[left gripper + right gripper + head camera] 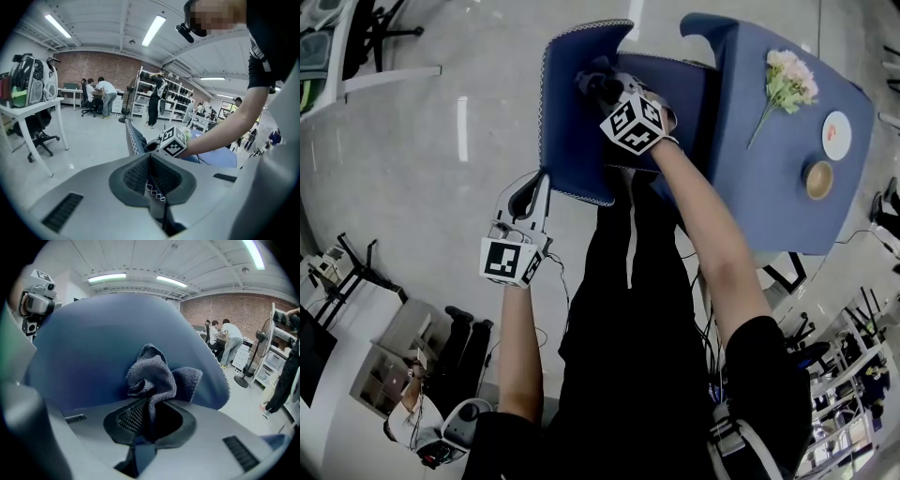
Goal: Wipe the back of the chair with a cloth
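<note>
Head view is showing the left tongs (532,192) pinching the rim of the chair back (572,131), the right tongs (598,89) reaching its face. Left gripper view is confirming jaws clamped on that stiff-looking stitched rim. Right gripper view alone is revealing the cloth (152,376), seemingly soft, light and bunched, being gripped by a fold close to the chair back.

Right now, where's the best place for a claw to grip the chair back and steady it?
Take the chair back by its thin stitched side edge, edge-on from the left, one jaw each face. The rim is slim enough to fit; the left claw is shut on it, clear of the cloth in the right claw.
</note>
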### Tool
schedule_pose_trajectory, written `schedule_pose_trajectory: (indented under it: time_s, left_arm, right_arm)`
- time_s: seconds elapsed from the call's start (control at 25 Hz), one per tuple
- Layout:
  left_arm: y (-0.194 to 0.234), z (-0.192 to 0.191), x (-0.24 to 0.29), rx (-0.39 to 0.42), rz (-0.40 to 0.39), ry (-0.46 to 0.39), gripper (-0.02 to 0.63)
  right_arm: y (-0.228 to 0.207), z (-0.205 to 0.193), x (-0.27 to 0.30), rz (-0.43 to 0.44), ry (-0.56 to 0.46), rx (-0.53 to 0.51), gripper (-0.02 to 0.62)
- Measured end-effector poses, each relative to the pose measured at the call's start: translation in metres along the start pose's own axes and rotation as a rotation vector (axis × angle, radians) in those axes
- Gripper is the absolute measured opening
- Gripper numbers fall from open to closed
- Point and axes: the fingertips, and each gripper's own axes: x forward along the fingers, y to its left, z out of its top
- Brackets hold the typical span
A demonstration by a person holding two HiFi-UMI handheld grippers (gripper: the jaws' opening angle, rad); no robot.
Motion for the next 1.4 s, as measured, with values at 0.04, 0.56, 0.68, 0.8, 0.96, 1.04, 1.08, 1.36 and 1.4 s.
schedule_pose_trajectory:
  time_s: [0.04,0.56,0.68,0.8,0.96,1.04,1.08,1.36,1.4]
  left_arm:
    - [0.0,0.0,0.0,0.0,-0.002,-0.001,0.025]
    - [-0.001,0.0,0.002,-0.011,-0.031,0.001,0.025]
    - [-0.001,-0.001,0.003,-0.01,-0.033,0.0,0.025]
    - [-0.002,-0.002,0.003,-0.014,-0.029,-0.006,0.025]
    - [-0.002,-0.003,0.001,-0.017,-0.032,-0.015,0.025]
    - [0.0,-0.003,0.0,-0.017,-0.034,-0.017,0.025]
    - [0.0,-0.003,0.0,-0.019,-0.035,-0.018,0.025]
    - [-0.001,-0.003,0.001,-0.027,-0.036,-0.023,0.025]
    - [0.0,-0.003,0.001,-0.031,-0.038,-0.024,0.025]
  right_arm:
    - [0.003,-0.001,-0.001,0.004,-0.003,0.001,0.071]
    - [0.064,-0.015,-0.017,0.043,-0.034,0.026,0.071]
    - [0.081,-0.022,-0.021,0.056,-0.029,0.014,0.071]
    - [0.096,-0.03,-0.025,0.077,-0.024,-0.008,0.071]
    - [0.119,-0.038,-0.032,0.117,-0.011,-0.073,0.071]
    - [0.129,-0.039,-0.035,0.135,-0.004,-0.116,0.071]
    - [0.133,-0.04,-0.038,0.144,-0.001,-0.137,0.071]
    - [0.164,-0.044,-0.06,0.191,-0.008,-0.304,0.071]
    - [0.169,-0.044,-0.063,0.197,-0.012,-0.312,0.071]
